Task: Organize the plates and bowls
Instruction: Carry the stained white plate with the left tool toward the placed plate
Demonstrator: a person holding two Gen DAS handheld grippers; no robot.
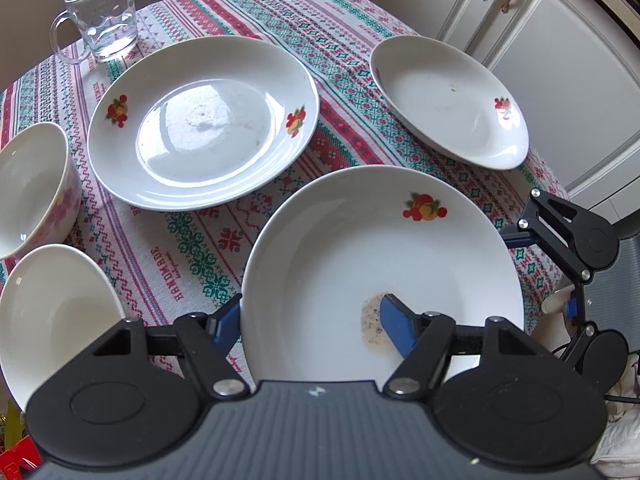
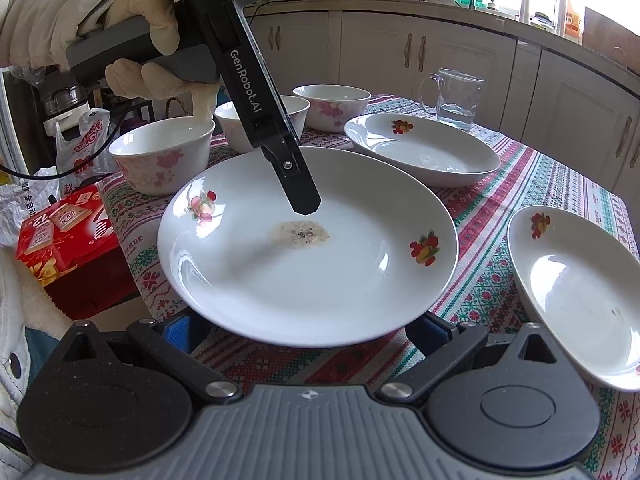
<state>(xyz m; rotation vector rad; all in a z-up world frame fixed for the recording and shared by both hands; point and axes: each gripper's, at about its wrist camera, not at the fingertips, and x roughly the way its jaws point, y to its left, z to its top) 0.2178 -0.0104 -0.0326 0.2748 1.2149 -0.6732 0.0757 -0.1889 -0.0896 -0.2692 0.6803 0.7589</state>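
Observation:
A white plate with fruit decals and a brown stain [image 1: 360, 248] lies near the table's front edge, also in the right wrist view [image 2: 304, 264]. My left gripper [image 1: 310, 320] straddles its rim, one blue finger [image 1: 396, 326] inside, the other under the rim; grip unclear. My right gripper [image 2: 308, 330] is open, low at the plate's opposite edge, its fingers mostly hidden under the rim. Two more fruit-decal plates sit behind [image 1: 200, 120] and at the right [image 1: 448, 100]. Three white bowls with pink flowers [image 2: 164, 156] [image 2: 240, 120] [image 2: 332, 106] stand at the left.
A glass mug [image 1: 104, 16] with a little water stands at the far corner. The patterned tablecloth [image 1: 192, 248] covers the table. A red box [image 2: 68, 236] and bags lie beside the table. Kitchen cabinets [image 2: 384, 48] line the walls.

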